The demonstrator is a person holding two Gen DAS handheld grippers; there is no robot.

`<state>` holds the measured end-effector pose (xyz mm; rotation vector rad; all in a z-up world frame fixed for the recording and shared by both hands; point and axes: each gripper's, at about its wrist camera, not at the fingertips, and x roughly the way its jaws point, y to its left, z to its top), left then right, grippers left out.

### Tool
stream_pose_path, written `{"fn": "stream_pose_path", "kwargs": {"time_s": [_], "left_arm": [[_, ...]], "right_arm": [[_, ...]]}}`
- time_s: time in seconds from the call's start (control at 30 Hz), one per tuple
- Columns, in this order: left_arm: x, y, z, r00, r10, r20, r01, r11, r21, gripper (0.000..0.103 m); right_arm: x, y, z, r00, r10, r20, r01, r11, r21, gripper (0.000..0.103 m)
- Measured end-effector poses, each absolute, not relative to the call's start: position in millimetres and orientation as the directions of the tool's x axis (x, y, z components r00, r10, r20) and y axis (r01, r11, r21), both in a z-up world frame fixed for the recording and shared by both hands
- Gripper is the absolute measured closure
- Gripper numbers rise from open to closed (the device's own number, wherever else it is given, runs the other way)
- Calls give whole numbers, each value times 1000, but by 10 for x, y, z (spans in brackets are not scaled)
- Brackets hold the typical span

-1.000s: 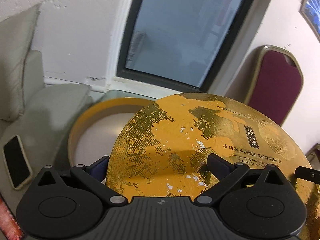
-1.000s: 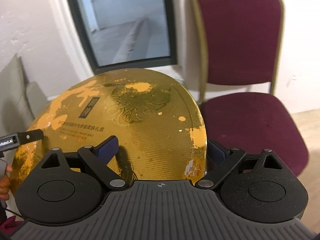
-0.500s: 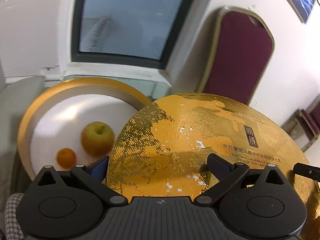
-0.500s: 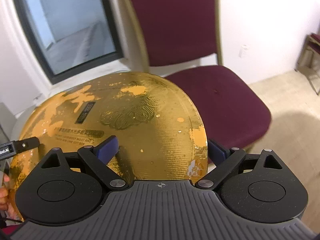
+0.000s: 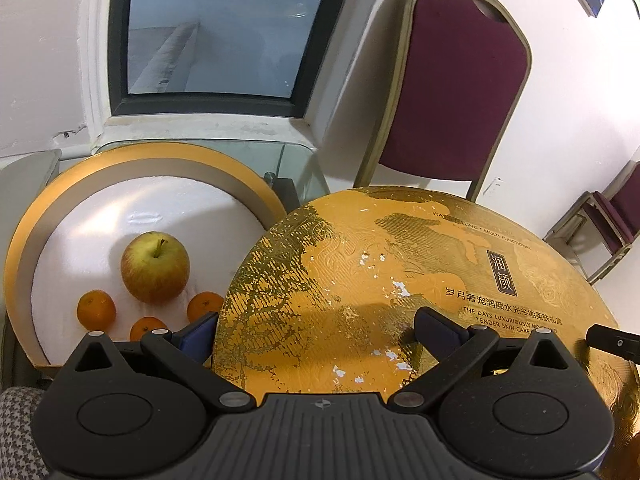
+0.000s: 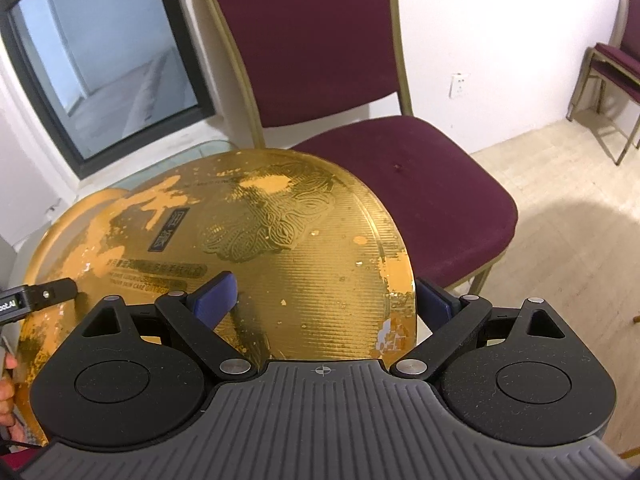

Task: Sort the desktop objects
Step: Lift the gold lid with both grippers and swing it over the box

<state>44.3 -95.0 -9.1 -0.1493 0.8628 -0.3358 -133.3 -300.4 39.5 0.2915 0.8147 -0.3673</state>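
Observation:
A round gold box lid with worn foil and printed lettering is held level between both grippers. My left gripper is shut on its near left edge, one finger under the rim and one on top. My right gripper is shut on the lid at its right edge. Left of the lid sits the round gold box base, lined in white. Inside lie an apple and three small mandarins. The lid hides the base's right side.
The box base stands on a glass table under a dark-framed window. A maroon chair with a gold frame stands right behind the lid. Another chair is at the far right. Checked fabric shows at the lower left.
The lid has shifted right, off the box base, uncovering the apple and mandarins. Both views have swung toward the maroon chair. Both grippers have kept their hold.

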Motion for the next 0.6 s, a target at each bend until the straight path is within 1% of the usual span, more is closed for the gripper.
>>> {"fn": "stream_pose_path", "kwargs": {"time_s": [0.27,0.47,0.6], "left_arm": [[469,-630,-62,653,-308,-692,168,950,-264,3],[506,-148,-41,704,-210,-679,48,967,-249,3],[507,206,18,756,-123,-643,-32,974,-224,3]], "right_arm": [[-1033,-2772,442,661,-158,-734,351,929,117,9],[-549,-2361,419,707,-66,-704,220,967,130,9],[-190,-2052,400,740,22,-673,114,981,158,9]]}}
